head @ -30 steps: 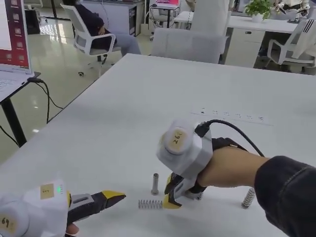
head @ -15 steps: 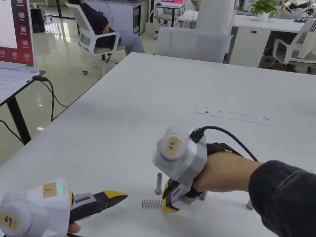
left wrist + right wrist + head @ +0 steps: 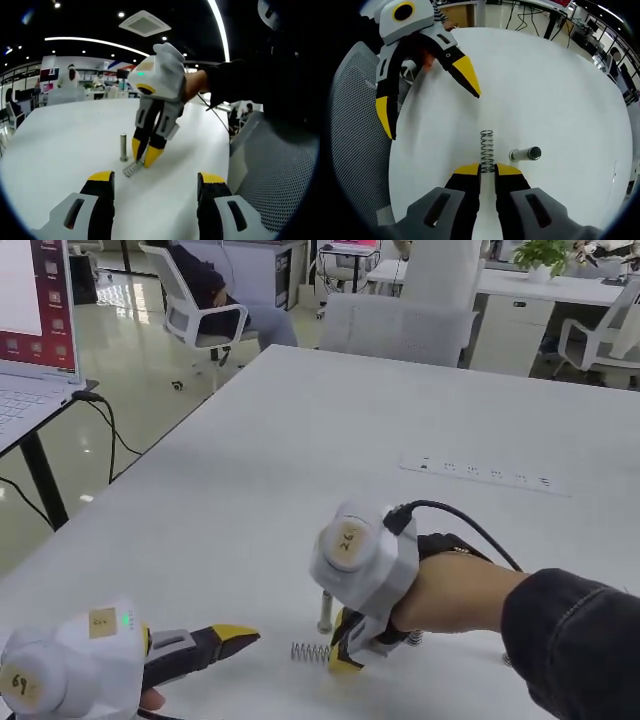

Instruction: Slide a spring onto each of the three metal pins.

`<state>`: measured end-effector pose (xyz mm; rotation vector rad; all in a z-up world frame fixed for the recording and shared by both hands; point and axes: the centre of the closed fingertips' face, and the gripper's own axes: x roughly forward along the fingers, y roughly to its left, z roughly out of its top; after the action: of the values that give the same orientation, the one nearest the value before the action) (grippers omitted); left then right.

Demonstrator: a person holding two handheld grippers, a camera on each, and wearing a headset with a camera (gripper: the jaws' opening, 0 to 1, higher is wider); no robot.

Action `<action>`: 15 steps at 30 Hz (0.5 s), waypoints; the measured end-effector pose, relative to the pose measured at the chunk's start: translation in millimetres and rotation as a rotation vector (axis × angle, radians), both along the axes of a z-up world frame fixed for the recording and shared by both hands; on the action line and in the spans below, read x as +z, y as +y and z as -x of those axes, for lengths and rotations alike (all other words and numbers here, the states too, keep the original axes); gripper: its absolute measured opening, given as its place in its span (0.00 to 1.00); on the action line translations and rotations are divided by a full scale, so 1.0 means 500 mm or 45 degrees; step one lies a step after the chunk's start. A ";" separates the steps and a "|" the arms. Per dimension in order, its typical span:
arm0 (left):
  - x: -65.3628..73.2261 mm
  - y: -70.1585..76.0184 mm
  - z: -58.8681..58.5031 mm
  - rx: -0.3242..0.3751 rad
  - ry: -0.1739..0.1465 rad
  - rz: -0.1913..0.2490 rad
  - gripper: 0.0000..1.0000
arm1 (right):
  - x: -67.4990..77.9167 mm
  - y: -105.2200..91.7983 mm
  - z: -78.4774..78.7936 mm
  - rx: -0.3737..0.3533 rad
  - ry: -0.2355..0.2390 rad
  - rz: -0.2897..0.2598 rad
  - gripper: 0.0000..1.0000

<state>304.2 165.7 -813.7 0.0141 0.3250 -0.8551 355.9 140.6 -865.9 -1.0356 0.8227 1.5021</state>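
Left gripper (image 3: 226,643): nearest, jaws spread, holding nothing, low over the table (image 3: 300,460). Spring (image 3: 309,651): lying flat on the table, one end pinched between the narrowed jaws of the right gripper (image 3: 345,657). Metal pin (image 3: 326,609): upright, bare, just beyond the spring.

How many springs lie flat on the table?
1: the spring lies with one end between the right gripper's jaws, beside the pin. Others may hide behind the hand.

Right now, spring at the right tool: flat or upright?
Flat: the spring rests on the table, one end gripped by the right tool; the pin beside it stands upright.
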 end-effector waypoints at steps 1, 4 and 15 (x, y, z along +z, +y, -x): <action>0.000 0.000 0.000 0.000 0.000 -0.001 0.63 | 0.000 0.000 -0.001 0.000 -0.003 0.000 0.08; 0.001 -0.001 0.000 -0.003 -0.002 -0.001 0.62 | 0.001 -0.003 0.001 -0.006 0.002 0.008 0.08; 0.003 -0.029 -0.003 -0.054 0.000 -0.008 0.59 | 0.031 -0.041 0.025 -0.024 0.046 0.007 0.07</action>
<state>305.7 151.3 -812.3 0.0272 0.3284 -0.8959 343.2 120.2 -850.3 -1.0051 0.8604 1.5075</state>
